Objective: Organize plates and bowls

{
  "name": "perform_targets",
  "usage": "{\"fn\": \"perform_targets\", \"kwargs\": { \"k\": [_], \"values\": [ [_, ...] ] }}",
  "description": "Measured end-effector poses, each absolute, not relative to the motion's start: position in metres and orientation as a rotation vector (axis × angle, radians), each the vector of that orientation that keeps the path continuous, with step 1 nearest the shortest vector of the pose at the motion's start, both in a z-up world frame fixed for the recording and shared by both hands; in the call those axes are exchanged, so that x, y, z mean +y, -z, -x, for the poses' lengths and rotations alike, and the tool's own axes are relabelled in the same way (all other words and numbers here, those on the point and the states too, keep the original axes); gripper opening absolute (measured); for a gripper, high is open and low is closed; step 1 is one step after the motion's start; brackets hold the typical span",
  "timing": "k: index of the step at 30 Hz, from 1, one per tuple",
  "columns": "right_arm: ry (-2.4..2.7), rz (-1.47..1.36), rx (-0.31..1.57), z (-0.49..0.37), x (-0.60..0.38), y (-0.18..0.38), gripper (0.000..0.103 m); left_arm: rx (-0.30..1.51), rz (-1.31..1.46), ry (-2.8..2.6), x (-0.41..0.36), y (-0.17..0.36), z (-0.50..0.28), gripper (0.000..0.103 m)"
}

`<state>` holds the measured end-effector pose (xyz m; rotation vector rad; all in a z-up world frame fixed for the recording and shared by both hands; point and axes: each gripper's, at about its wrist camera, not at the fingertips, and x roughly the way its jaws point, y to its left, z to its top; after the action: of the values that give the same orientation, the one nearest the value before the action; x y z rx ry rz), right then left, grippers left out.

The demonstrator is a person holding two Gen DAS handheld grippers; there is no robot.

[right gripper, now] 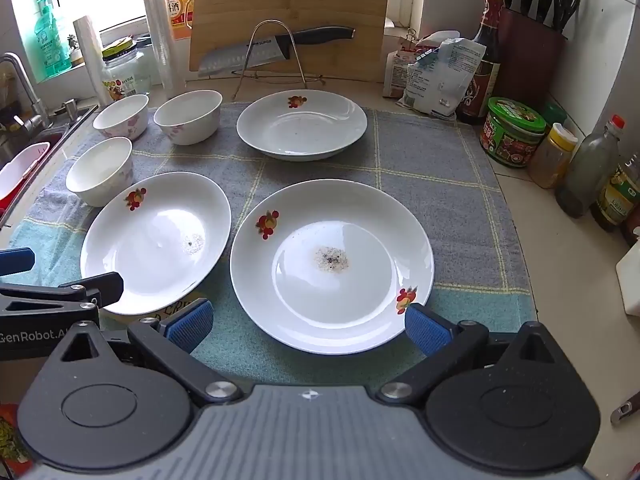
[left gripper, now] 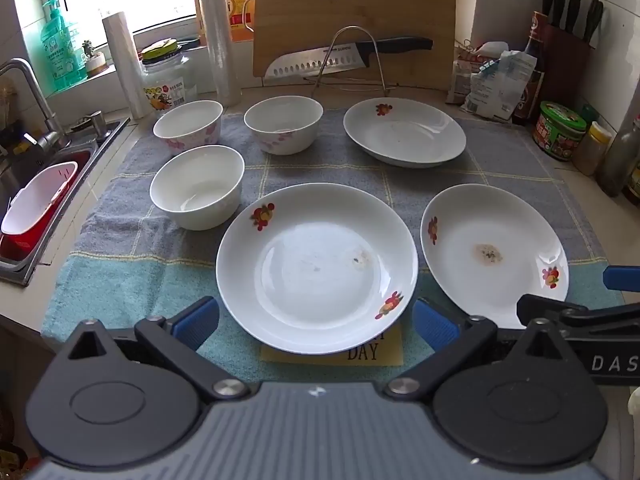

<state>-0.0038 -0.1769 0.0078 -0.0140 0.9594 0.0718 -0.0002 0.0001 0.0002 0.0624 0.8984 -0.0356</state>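
Three white floral plates and three white bowls sat apart on a grey and teal checked towel [left gripper: 120,240] spread over the table [right gripper: 560,280].

The near-left plate [left gripper: 316,268] lay directly ahead of the left tool [left gripper: 316,320], its near rim reaching in between the two blue pads, which stood wide apart and held nothing. The near-right plate [right gripper: 332,264] lay the same way ahead of the right tool [right gripper: 308,320], whose pads were also spread wide and empty, the right pad just beside the plate's rim. Each tool was therefore nearest its own plate, and the two plates sat just beside each other without clearly touching. Being round, neither plate had a long axis to line up with.

The far plate [left gripper: 404,132] sat well back on the towel, nearer the right side.

The bowls were grouped on the left: a near bowl [left gripper: 197,186] just beside the near-left plate, a far-left bowl [left gripper: 188,124] and a far-middle bowl [left gripper: 283,124] behind it. The left tool was the closer one to all three.

All bowls appeared empty. The near-right plate carried a small brownish speckled patch at its centre; the near-left plate showed a fainter smudge, and the far plate a few specks.

Beyond the towel stood a wire rack [left gripper: 352,60] and a bamboo cutting board [left gripper: 356,8] with a knife [left gripper: 348,56] resting against it. A sink [left gripper: 36,200] lay to the left.
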Motion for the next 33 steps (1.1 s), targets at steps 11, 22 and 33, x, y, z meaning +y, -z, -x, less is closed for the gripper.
{"fn": "perform_targets", "kwargs": {
  "k": [11, 22, 33],
  "values": [
    [-0.071, 0.015, 0.955, 0.005, -0.18, -0.003, 0.103, 0.906, -0.064, 0.027, 0.001, -0.008, -0.003, 0.102],
    [-0.07, 0.017, 0.956, 0.002, -0.174, -0.01, 0.103, 0.894, -0.06, 0.028, 0.003, -0.006, 0.0, 0.102],
    [-0.075, 0.023, 0.944, 0.005, -0.172, -0.01, 0.103, 0.896, -0.05, 0.032, 0.006, -0.006, 0.001, 0.102]
  ]
}}
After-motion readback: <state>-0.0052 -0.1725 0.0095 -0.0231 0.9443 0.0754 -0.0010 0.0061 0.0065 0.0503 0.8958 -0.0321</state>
